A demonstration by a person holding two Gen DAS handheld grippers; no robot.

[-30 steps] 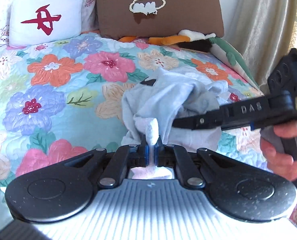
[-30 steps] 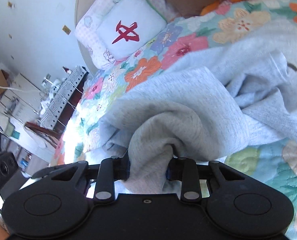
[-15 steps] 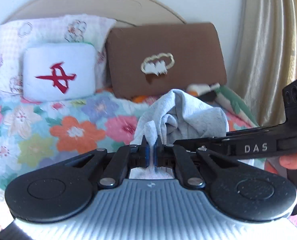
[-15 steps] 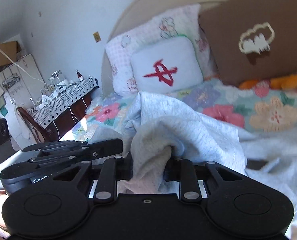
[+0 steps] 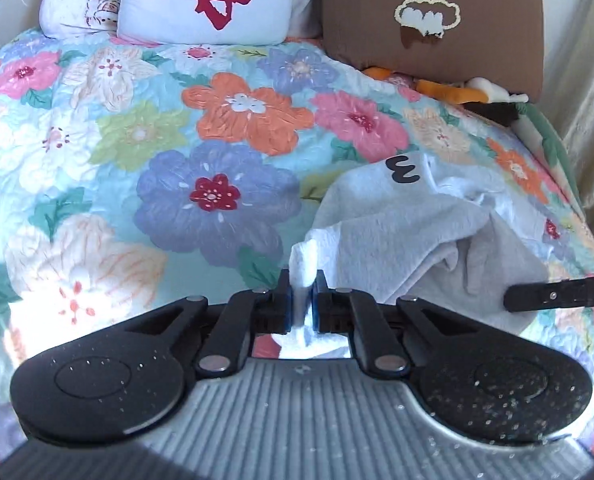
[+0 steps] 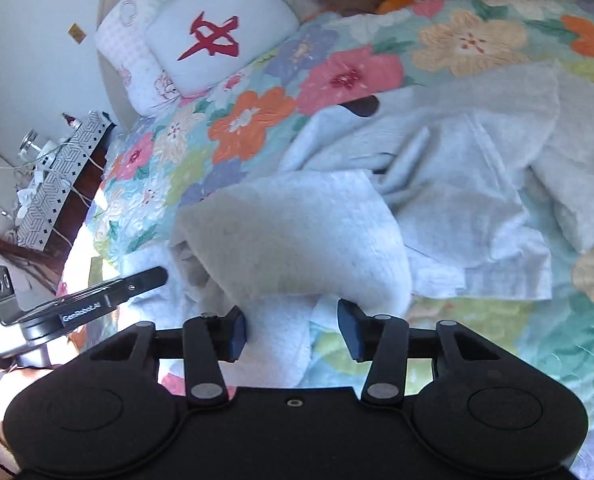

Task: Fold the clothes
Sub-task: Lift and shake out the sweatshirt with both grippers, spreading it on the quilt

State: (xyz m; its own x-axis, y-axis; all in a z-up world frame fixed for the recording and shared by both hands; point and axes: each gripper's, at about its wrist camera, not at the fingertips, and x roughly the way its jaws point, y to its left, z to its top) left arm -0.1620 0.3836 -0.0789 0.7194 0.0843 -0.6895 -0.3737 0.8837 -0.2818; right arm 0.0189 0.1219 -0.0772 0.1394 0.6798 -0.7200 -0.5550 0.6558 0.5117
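A crumpled light-grey fleece sweatshirt (image 5: pixel 409 240) is spread on the floral quilted bedspread (image 5: pixel 137 152), toward its right edge; open quilt is seen leftward. A hem fold is clamped in the left gripper (image 5: pixel 302 304). The right gripper (image 6: pixel 293 334) is held spread, fabric lying loose between. "GenRobot.AI" is read on the left gripper.

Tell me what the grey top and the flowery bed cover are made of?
The light grey sweatshirt looks like soft cotton-type fleece knit: matte, fuzzy, falling in thick, rounded folds. The flowery quilted bedspread looks like printed woven cloth, probably cotton, with padding: stitched lines make it puffy. The exact fibres cannot be told.
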